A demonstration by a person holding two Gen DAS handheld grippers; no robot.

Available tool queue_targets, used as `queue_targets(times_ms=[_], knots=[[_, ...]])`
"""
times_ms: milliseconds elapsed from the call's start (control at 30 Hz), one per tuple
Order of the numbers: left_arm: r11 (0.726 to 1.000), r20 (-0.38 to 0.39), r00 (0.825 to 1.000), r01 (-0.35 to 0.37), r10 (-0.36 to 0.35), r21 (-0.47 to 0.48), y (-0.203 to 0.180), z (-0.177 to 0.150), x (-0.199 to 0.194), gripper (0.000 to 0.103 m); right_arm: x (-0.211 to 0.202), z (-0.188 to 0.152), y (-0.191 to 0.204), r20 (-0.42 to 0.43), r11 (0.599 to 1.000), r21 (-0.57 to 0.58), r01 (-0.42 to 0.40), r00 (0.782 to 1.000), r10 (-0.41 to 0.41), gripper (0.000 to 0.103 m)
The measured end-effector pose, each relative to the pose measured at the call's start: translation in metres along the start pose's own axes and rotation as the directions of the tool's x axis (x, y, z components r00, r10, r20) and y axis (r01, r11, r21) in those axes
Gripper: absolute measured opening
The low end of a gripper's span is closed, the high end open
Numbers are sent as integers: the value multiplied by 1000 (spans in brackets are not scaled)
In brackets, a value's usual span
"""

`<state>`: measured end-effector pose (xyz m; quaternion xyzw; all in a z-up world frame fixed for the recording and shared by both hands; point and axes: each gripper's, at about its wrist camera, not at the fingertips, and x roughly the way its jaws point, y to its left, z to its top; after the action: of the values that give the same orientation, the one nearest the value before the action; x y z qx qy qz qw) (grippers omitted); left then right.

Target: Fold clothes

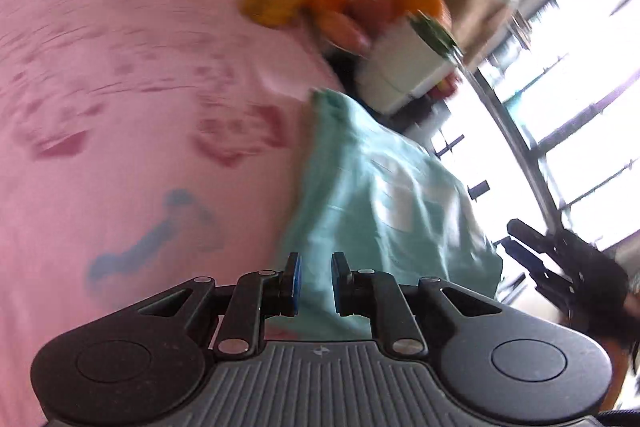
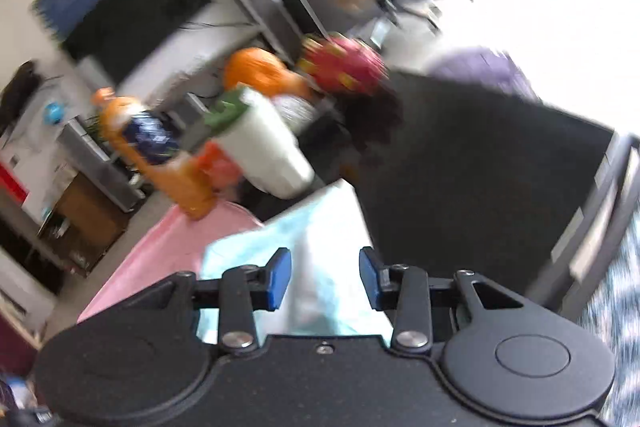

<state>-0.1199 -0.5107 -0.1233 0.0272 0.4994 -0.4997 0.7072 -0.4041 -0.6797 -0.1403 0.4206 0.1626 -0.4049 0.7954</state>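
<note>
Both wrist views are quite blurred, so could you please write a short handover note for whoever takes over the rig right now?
Left gripper: open, holding nothing, hovering over the edge where the two garments meet.
Right gripper: open, empty, above the light teal garment.
Pink shirt: spread out flat, print up.
Teal garment lies beside it, rumpled, partly bunched.
Done: no finished fold can be seen.
Left: grasp and fold both pieces. The frames are motion-blurred, so check the edges before gripping.

The dark tabletop (image 2: 480,167) carries a pink garment (image 1: 132,115). A mint-green cloth (image 1: 384,195) lies just beside it, touching its edge.
</note>
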Motion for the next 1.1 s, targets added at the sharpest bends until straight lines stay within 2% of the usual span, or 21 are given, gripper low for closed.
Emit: queue_targets(times_ms=[133,233,333,433,533,633,733,833,867,900,1000,1100], knots=[[991,-8,1000,-26,28,131,-22,0,21,12,18,1,7,-67,999,-38,17,998,-19,38],[985,-24,999,-27,32,171,-28,0,28,12,28,2,15,-86,996,-80,28,996,-35,38],[985,-17,1000,-11,14,172,-28,2,24,13,38,6,20,-89,994,-101,33,995,-42,43],[985,1,1000,-19,19,173,-28,10,20,19,54,23,15,-94,999,-33,11,995,-14,46],[985,31,999,-41,37,168,-29,24,19,22,72,42,9,-87,999,27,36,996,-34,42],[983,55,998,-51,41,179,-31,40,24,22,97,56,2,-133,994,102,25,991,-11,39],[973,61,997,-64,52,223,-40,51,39,20,118,63,2,-189,992,125,24,982,0,39],[965,47,997,-69,59,252,-47,56,56,20,138,66,7,-240,993,110,44,971,-16,29],[965,42,997,-69,60,254,-48,57,61,20,144,66,9,-254,994,100,54,967,-27,16],[965,38,997,-69,61,254,-48,57,65,20,147,66,13,-246,996,76,47,969,-27,7],[965,38,997,-67,60,254,-47,57,74,19,137,65,32,-141,998,-62,-31,990,22,5],[965,76,995,-81,64,249,-48,55,76,19,119,65,52,-12,976,-201,-89,996,88,5]])
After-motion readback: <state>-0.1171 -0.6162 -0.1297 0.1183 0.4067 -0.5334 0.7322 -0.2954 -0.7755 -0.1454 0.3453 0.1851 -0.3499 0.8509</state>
